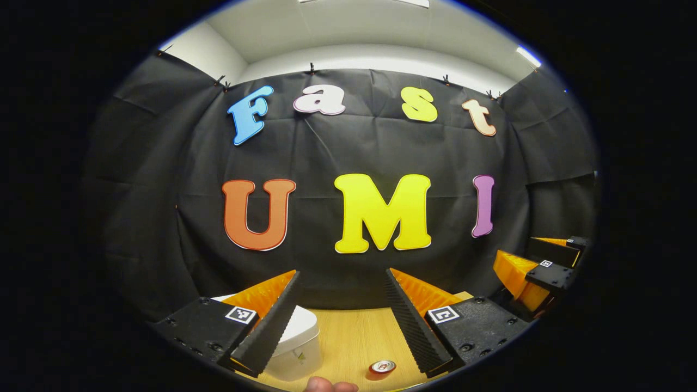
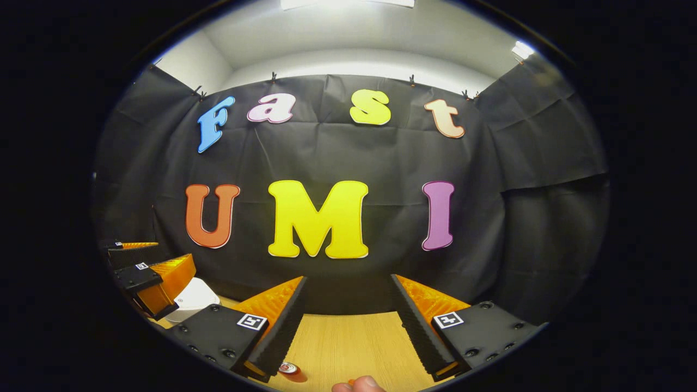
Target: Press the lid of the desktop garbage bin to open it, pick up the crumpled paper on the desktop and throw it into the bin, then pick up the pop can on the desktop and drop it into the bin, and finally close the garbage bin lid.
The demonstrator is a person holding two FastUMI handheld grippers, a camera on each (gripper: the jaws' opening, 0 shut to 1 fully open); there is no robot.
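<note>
The bin [image 1: 297, 340] sits at the desk's [image 1: 354, 337] left with its lid down, the can [image 1: 383, 367] upright to its right; nothing looks started. Left gripper [image 1: 343, 321] and right gripper [image 2: 348, 326] hover wide open, empty, above the desk

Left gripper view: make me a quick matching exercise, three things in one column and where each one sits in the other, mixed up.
Things:
1. bin
2. pop can
3. right tool

Places:
A. far right edge of the view
B. on the table, between the left tool's fingers
C. partly behind the left tool's left finger

Pairs: 1-C, 2-B, 3-A
</note>
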